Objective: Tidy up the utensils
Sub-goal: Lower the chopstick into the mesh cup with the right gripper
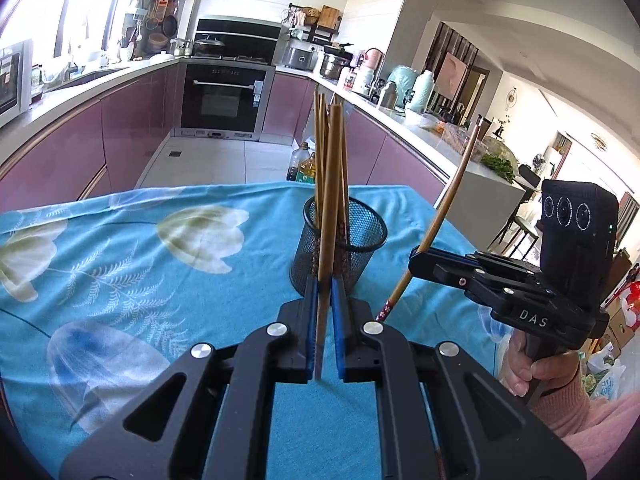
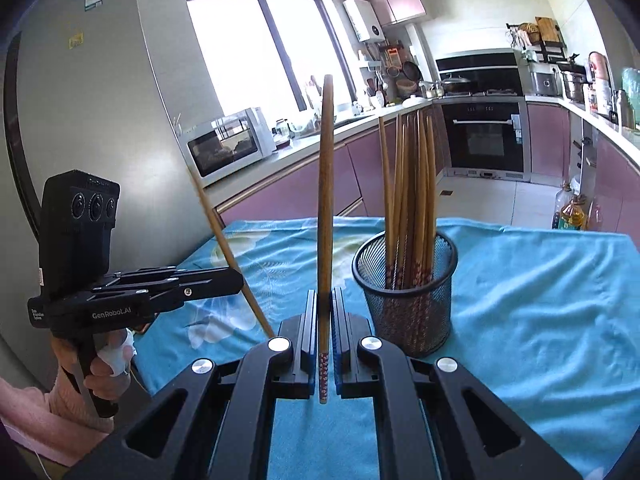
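Right up front in the left wrist view, the left gripper (image 1: 325,312) has its blue-padded fingers (image 1: 311,320) squeezed onto a single wooden chopstick (image 1: 329,216), which stands nearly upright with its plain end up in the air. Same deal in the right wrist view: the right gripper (image 2: 325,328) pinches another chopstick (image 2: 325,208) between its pads, upright too, and you can see the red flower-patterned tip (image 2: 323,376) poking out below the fingers.

Each gripper also shows up in the other one's camera. From the left wrist view the right gripper (image 1: 416,258) sits off to the side with its stick slanting up, and a hand in a pink sleeve (image 1: 532,368) wraps the handle.

Just past the fingers is the black mesh holder (image 2: 404,304), standing upright on the blue floral tablecloth (image 2: 540,300). It's already got a bunch of chopsticks (image 2: 408,196) in it, patterned tips down, leaning a bit against each other. Both held sticks are outside the holder, near it but not touching as far as I can tell.

Further back there's the pink-fronted kitchen cabinets (image 1: 132,120), a built-in oven (image 2: 484,136), a microwave (image 2: 228,144) on the counter, and a big window (image 2: 256,48).
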